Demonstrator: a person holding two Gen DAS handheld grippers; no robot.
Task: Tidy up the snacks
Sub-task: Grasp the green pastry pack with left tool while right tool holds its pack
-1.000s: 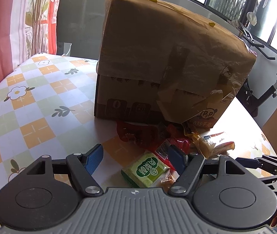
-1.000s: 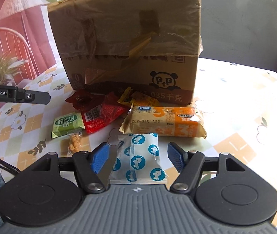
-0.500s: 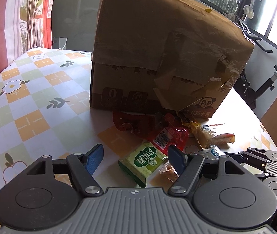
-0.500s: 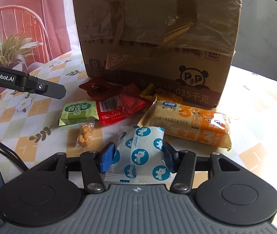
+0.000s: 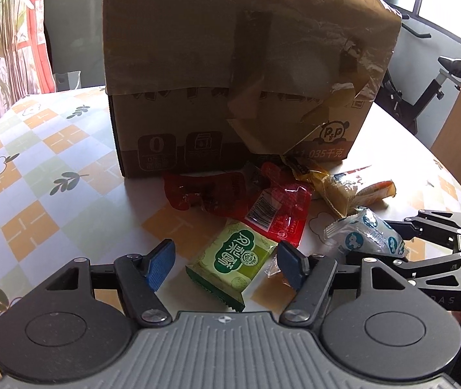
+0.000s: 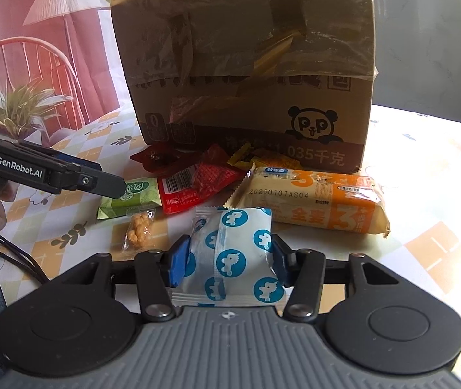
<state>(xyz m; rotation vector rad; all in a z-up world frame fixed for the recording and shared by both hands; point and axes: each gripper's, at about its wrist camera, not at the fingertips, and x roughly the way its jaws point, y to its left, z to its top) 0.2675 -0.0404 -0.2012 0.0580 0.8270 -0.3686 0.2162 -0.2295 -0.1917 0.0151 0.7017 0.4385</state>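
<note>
Right wrist: right hand-held gripper point(image 6: 229, 257) pinches white-and-blue packet point(image 6: 233, 256) (bulging).

A cardboard box point(image 6: 250, 64) stands on the table point(image 6: 425, 168), at the far side of a spread of snacks. Touching its near face lie a crumpled pouch point(image 5: 198, 191) at left and a foil wrapper point(image 6: 263, 159) further right. Nearer, a barcode packet point(image 6: 195, 188) lies between a square cake packet point(image 6: 136, 194) on its left and a long biscuit pack point(image 6: 314, 201) on its right. Just near of the cake packet lies a small clear bag of nuggets point(image 6: 138, 227). Nearest, a pillow sachet point(image 6: 233, 256) sits between the fingers of the right hand-held gripper point(image 6: 230, 259). The left hand-held gripper point(image 5: 224, 262) hangs over the cake packet, at the left of the spread.
</note>
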